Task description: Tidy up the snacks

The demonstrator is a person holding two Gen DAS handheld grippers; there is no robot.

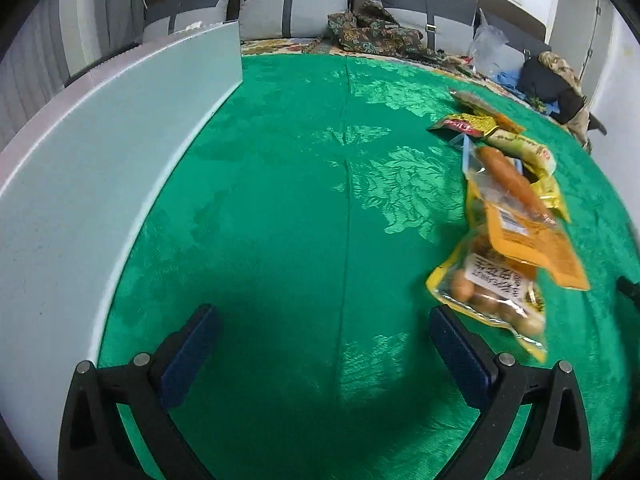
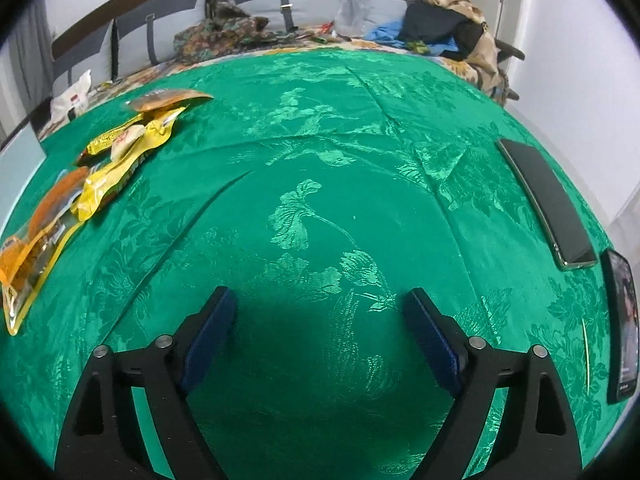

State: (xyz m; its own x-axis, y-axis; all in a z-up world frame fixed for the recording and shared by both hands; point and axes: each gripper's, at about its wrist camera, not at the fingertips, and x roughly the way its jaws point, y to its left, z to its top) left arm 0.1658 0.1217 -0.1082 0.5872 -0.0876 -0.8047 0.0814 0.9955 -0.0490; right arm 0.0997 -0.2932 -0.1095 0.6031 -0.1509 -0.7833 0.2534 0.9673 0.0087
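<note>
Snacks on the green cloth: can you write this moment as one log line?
left hand-held gripper: open, empty | right hand-held gripper: open, empty | snack packets: piled, untouched | green cloth

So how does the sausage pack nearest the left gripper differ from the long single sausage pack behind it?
The nearest pack holds several small round sausages behind a white printed label; the long pack holds one long orange sausage. The nearest pack lies closest to the left gripper, by its right finger, and looks blurred; the long pack lies farther back and overlaps its top. Both have yellow-orange wrappers and rest on the green cloth.
</note>
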